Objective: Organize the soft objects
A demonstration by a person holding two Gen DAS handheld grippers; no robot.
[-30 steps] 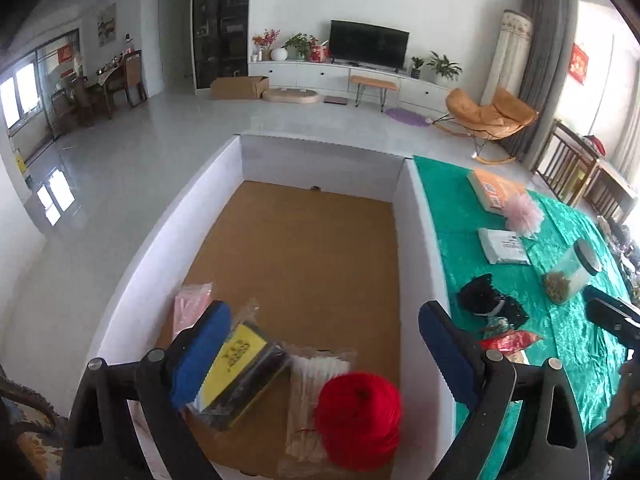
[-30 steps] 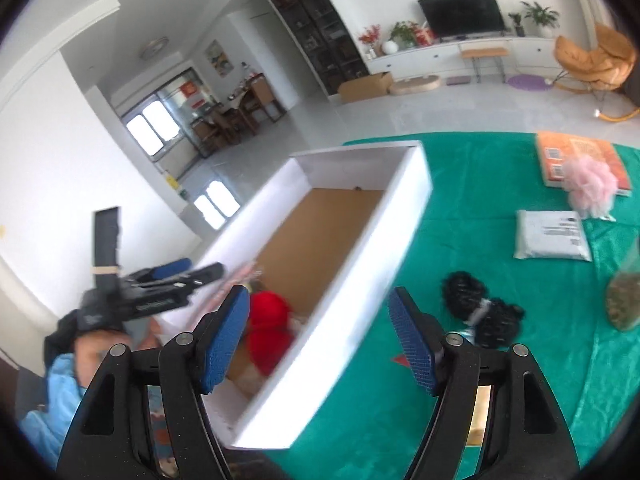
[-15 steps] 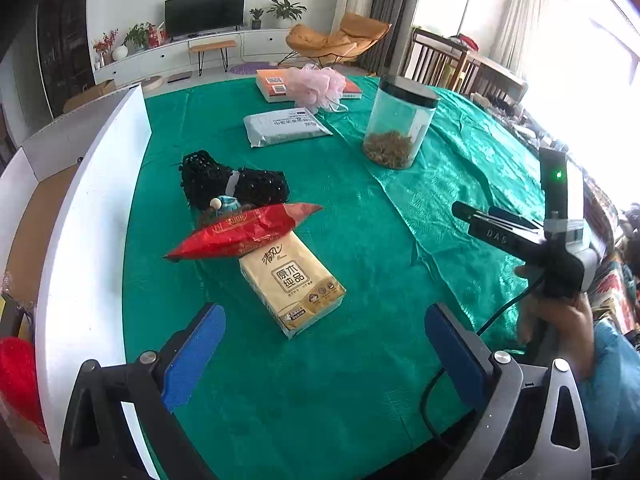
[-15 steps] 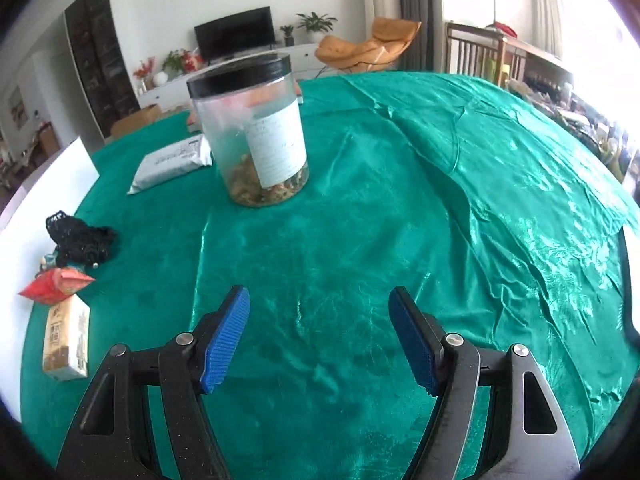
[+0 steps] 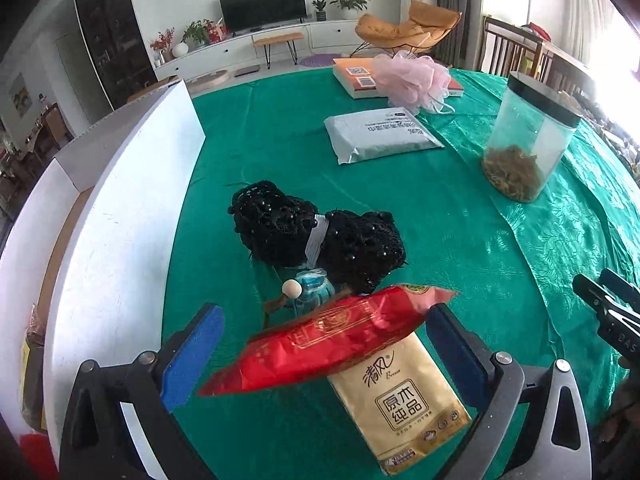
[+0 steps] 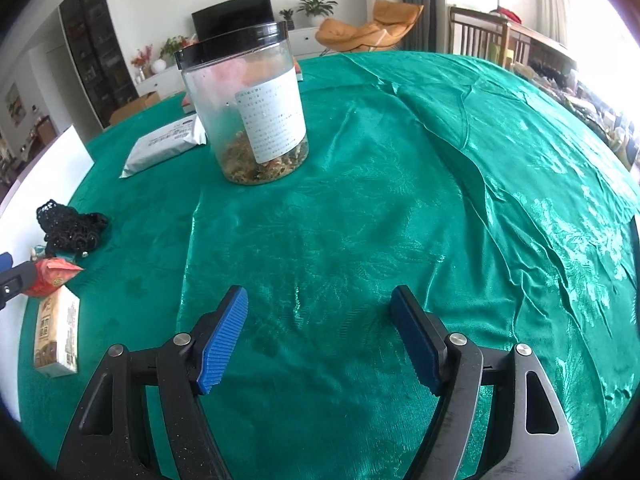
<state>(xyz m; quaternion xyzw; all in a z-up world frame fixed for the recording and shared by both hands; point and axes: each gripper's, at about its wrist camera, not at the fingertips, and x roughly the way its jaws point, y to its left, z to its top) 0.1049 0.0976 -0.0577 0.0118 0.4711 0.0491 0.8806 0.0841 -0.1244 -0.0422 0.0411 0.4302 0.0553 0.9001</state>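
My left gripper [image 5: 324,344] is open, its blue pads on either side of a red snack packet [image 5: 320,340] that lies over a gold tissue pack [image 5: 400,404]. A black beaded net bundle [image 5: 316,236] and a small teal item with a wooden bead [image 5: 308,290] sit just beyond. A pink bath pouf [image 5: 412,76] and a grey mailer bag [image 5: 380,134] lie farther off. My right gripper [image 6: 320,336] is open and empty above bare green cloth; the tissue pack [image 6: 56,336], red packet [image 6: 52,278] and black bundle [image 6: 70,228] show at its far left.
A white-walled cardboard box [image 5: 120,232] stands along the table's left side, with a red yarn ball [image 5: 32,452] in it. A clear jar with a black lid [image 6: 248,108] stands on the green cloth [image 6: 400,200]. An orange book [image 5: 360,78] lies under the pouf.
My left gripper swung from over the box to the table and closed in on the red packet. My right gripper swung right to face the jar and moved slightly nearer.
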